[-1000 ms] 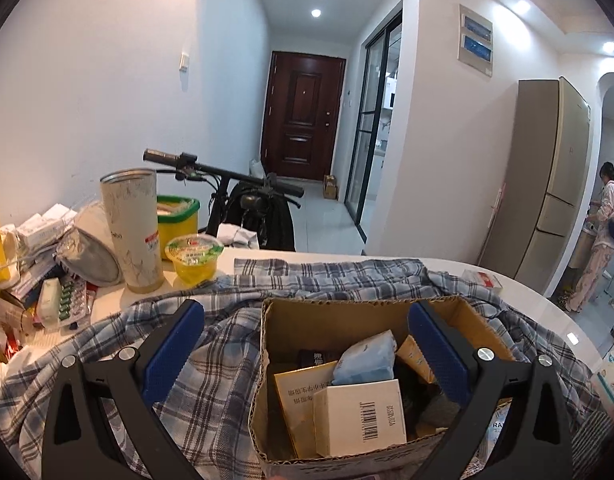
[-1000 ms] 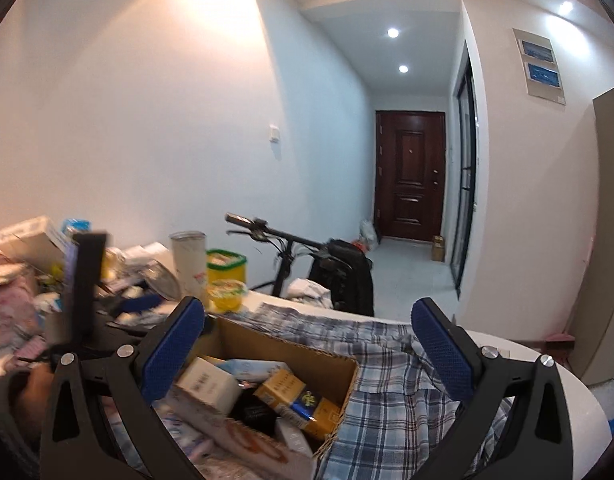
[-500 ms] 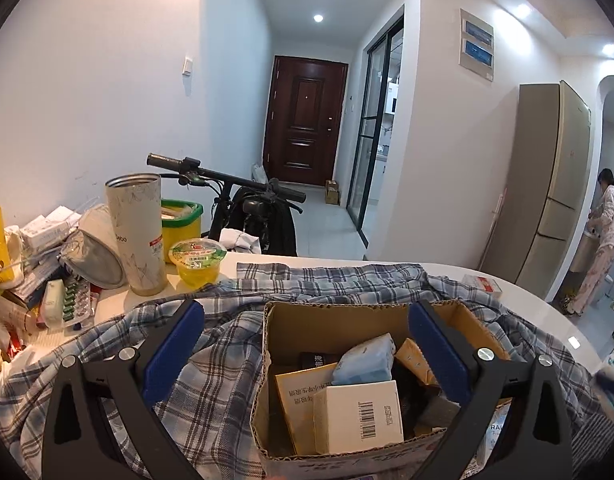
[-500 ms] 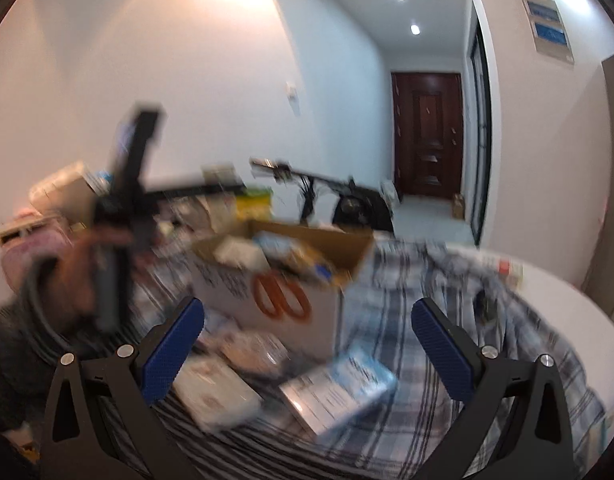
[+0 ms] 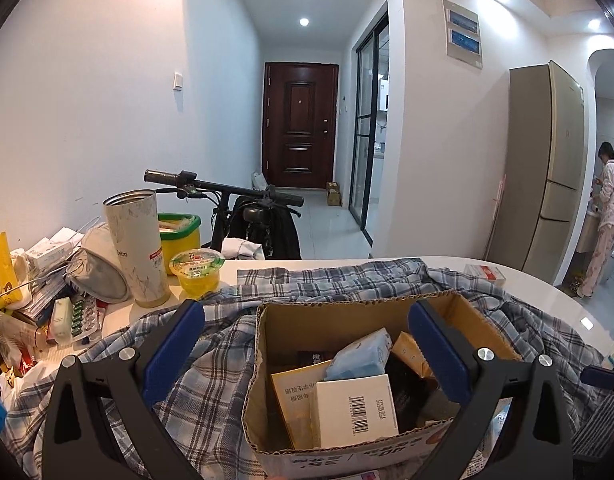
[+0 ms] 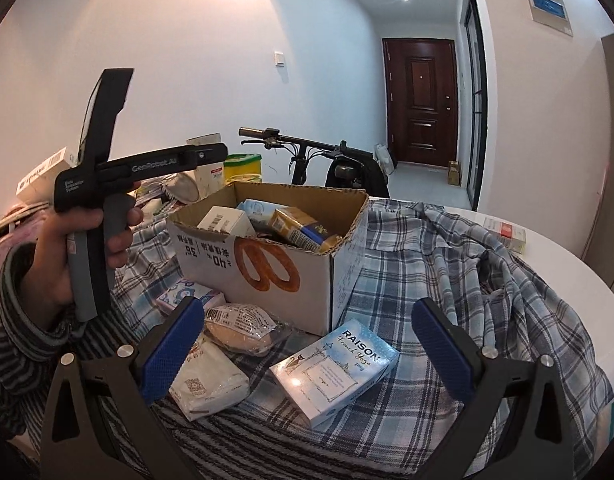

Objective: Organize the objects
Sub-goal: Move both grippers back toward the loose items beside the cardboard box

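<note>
Both the right gripper (image 6: 307, 346) and left gripper (image 5: 305, 350) are apart, empty. The blue box (image 6: 334, 368) lies beside the carton (image 6: 267, 248); probably grip its long sides squarely.

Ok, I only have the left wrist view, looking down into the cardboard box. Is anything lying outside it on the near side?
Observer: Yes, a light blue RAISON carton lies flat on the plaid cloth in front of the cardboard box.
Operator: Anything else there?
Observer: A wrapped bun and a white pouch, left of the carton.
Operator: Is the right gripper holding something?
Observer: No, the right gripper is open and empty, pointed toward those items.
</note>
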A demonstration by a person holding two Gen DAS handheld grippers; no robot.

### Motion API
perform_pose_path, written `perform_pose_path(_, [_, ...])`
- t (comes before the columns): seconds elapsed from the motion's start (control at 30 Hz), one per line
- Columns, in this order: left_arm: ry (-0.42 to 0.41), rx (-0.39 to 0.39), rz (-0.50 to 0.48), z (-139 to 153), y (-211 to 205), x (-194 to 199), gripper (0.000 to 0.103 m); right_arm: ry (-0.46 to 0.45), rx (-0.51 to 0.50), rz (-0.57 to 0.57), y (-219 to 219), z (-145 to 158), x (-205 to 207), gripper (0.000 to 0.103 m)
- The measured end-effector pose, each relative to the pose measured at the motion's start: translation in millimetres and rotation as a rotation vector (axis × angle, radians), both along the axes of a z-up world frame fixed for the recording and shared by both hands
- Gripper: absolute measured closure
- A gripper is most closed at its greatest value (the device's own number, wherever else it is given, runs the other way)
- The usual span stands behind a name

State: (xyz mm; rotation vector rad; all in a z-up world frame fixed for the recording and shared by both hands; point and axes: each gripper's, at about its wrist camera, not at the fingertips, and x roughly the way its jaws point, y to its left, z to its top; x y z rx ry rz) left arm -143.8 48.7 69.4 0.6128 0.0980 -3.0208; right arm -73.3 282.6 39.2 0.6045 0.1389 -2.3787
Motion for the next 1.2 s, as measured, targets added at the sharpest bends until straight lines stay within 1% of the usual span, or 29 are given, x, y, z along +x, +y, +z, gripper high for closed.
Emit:
perform_pose_path(0.27, [0.019, 0.001, 0.009, 6, 0, 6, 0.000, -0.015, 0.012, 0.003, -1, -3, -2, 0.000])
perform_pose_path(0.33, [0.013, -0.011, 0.040, 9, -1, 9, 0.000, -0.017, 0.011, 0.002, -1, -3, -2, 0.000])
perform_pose_path(0.37, [0.025, -0.016, 0.052, 11, -2, 11, 0.000, -0.018, 0.012, 0.002, -1, -3, -2, 0.000])
perform_pose_path(0.6, [0.105, -0.012, 0.048, 26, -3, 30, 0.000, -0.036, 0.028, 0.003, -3, -6, -6, 0.000])
perform_pose_path(0.83, [0.112, -0.007, 0.028, 32, -1, 34, 0.000, -0.040, 0.028, 0.003, -4, -6, -6, 0.000])
perform_pose_path(1.0, [0.169, 0.006, 0.006, 49, 4, 53, 0.000, -0.046, 0.025, 0.002, -3, -6, -6, 0.000])
perform_pose_path(1.1, [0.173, 0.037, -0.043, 60, 8, 65, 0.000, -0.046, 0.025, 0.002, -3, -6, -7, 0.000])
perform_pose_path(1.2, [0.151, 0.046, -0.086, 66, 13, 78, 0.000, -0.047, 0.027, 0.002, -3, -6, -7, 0.000])
